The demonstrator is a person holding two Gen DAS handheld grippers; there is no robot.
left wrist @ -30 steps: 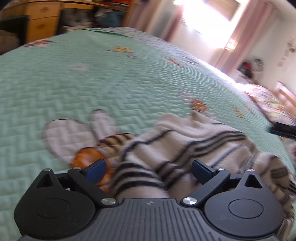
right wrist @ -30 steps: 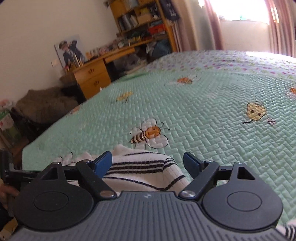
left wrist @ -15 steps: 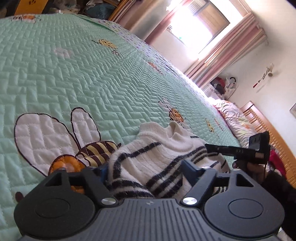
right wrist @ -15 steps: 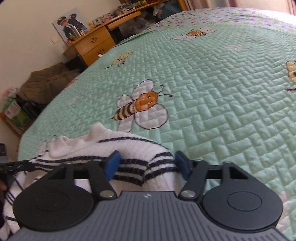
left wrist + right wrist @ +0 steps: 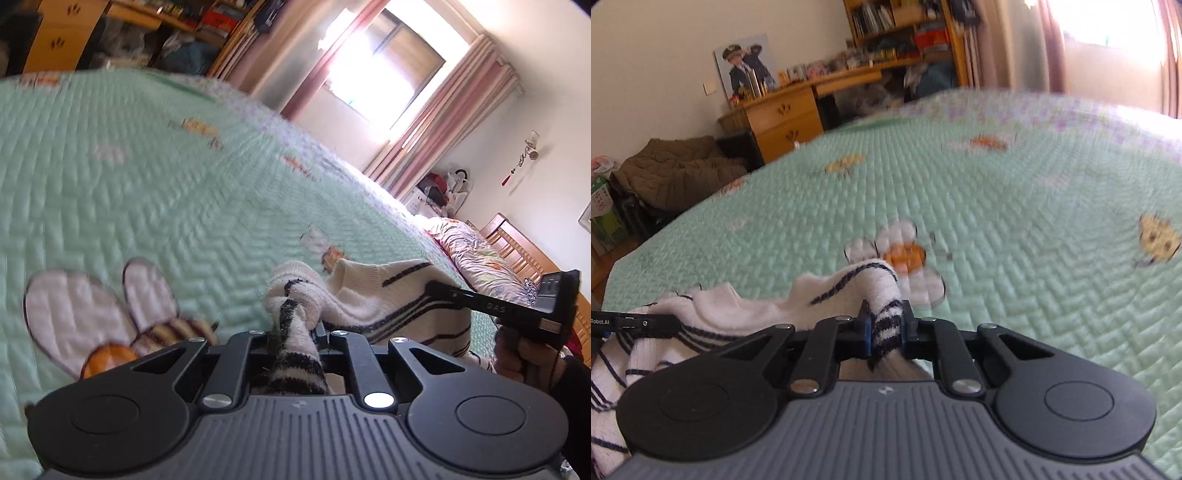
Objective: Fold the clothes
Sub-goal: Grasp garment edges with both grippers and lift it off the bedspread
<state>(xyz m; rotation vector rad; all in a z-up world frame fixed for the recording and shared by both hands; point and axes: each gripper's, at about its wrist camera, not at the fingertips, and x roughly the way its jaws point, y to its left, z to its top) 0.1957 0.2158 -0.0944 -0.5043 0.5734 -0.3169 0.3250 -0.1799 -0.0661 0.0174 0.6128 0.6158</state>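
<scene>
Striped sweater — pinched in both hand-held grippers

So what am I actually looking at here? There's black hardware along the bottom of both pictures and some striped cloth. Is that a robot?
No robot: a person carries a handheld two-finger gripper in each hand, and each picture comes from a camera mounted on one gripper, looking forward along its fingers. The black hardware at the bottom is the gripper itself. The left gripper has just closed and pinches a bunched fold of a white sweater with dark stripes. The right gripper has also just closed on another fold of the same sweater. In the left view the right gripper shows from the side, with the person's hand under it. The sweater lies on a green quilted bedspread with bees in a bedroom.
</scene>
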